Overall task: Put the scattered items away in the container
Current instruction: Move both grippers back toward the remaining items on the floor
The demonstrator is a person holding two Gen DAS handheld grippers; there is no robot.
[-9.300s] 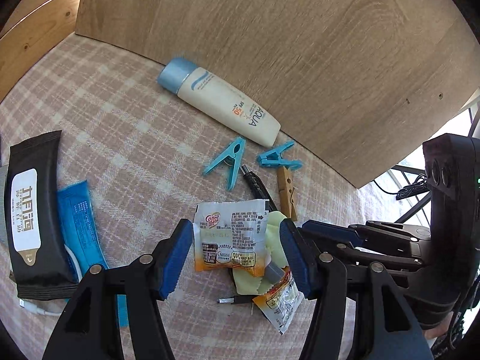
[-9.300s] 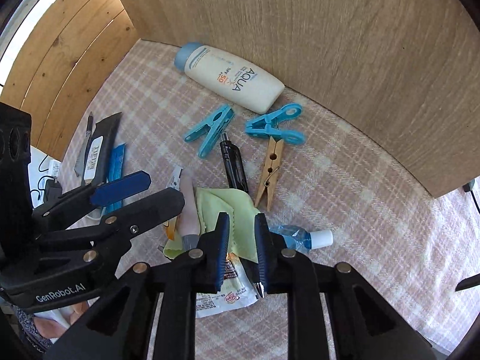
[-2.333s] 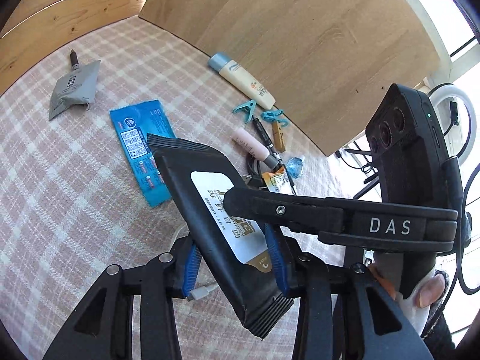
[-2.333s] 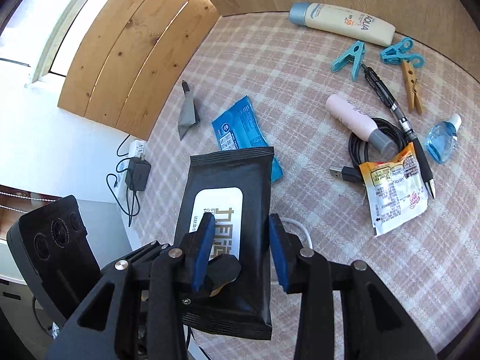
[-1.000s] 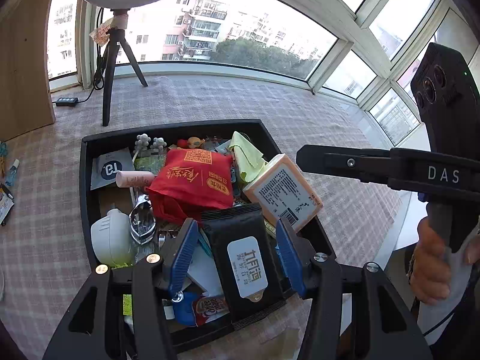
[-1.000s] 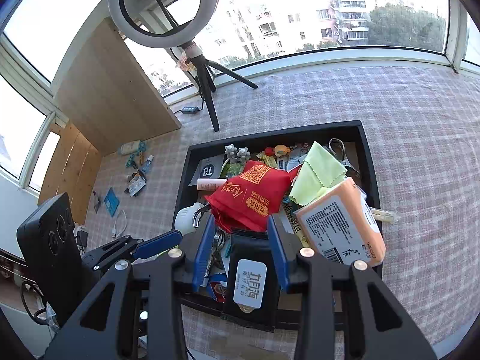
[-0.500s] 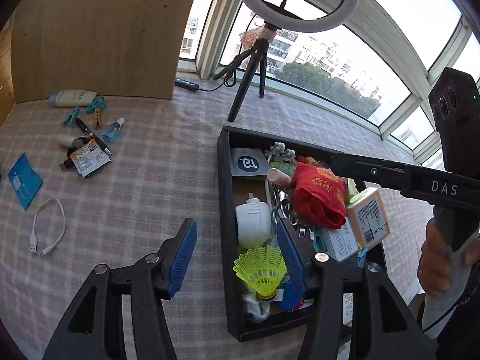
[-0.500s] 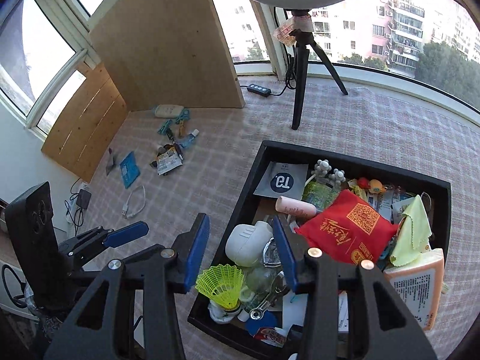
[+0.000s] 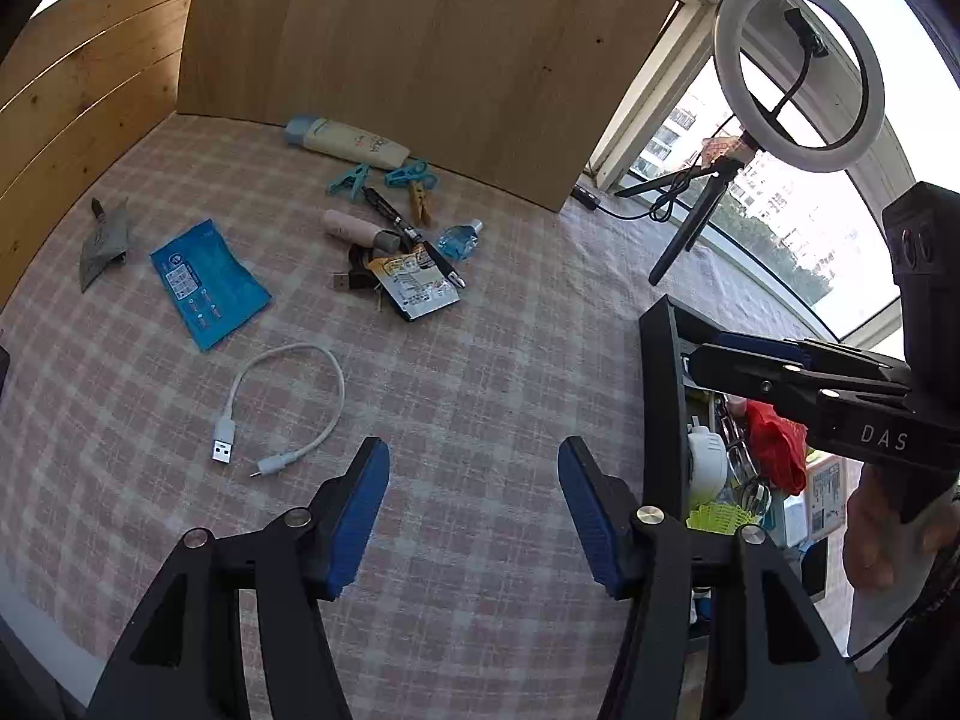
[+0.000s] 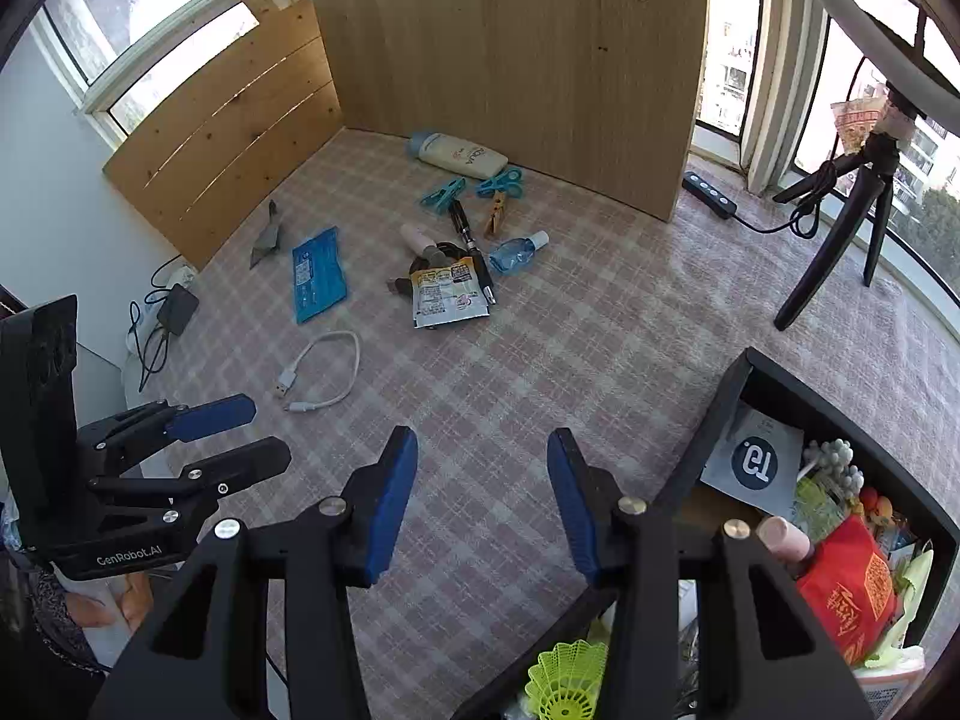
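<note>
A checked pink cloth (image 9: 480,372) covers the whole desk, with a wooden board (image 9: 420,48) standing upright along its far edge. At the right sits the black container (image 10: 720,414), already crowded: a red pouch (image 10: 852,594), a yellow-green shuttlecock (image 10: 564,684), a white sheet with a round dark logo (image 10: 756,462) and more beneath them. A ring light on a tripod (image 9: 798,72) stands beyond it by the window.

Both tools hang over bare cloth just beside the container's near corner. The left gripper (image 9: 474,510) has its jaws released, nothing between them, and they have just been opening further. The right gripper (image 10: 480,492) is likewise spread wide and empty, having just been opening too.

The scattered items lie well apart from the container, toward the board: a cream sunscreen bottle (image 9: 351,141) touching the board's foot, a blue sachet (image 9: 210,285), a white USB cable (image 9: 282,408) nearest the jaws, a printed snack packet (image 9: 420,288) over a coiled black cable, a grey pouch (image 9: 102,240), a pink tube (image 9: 354,228), a black pen (image 9: 414,234), a small blue bottle (image 9: 459,240) and clothes pegs (image 9: 384,177).
</note>
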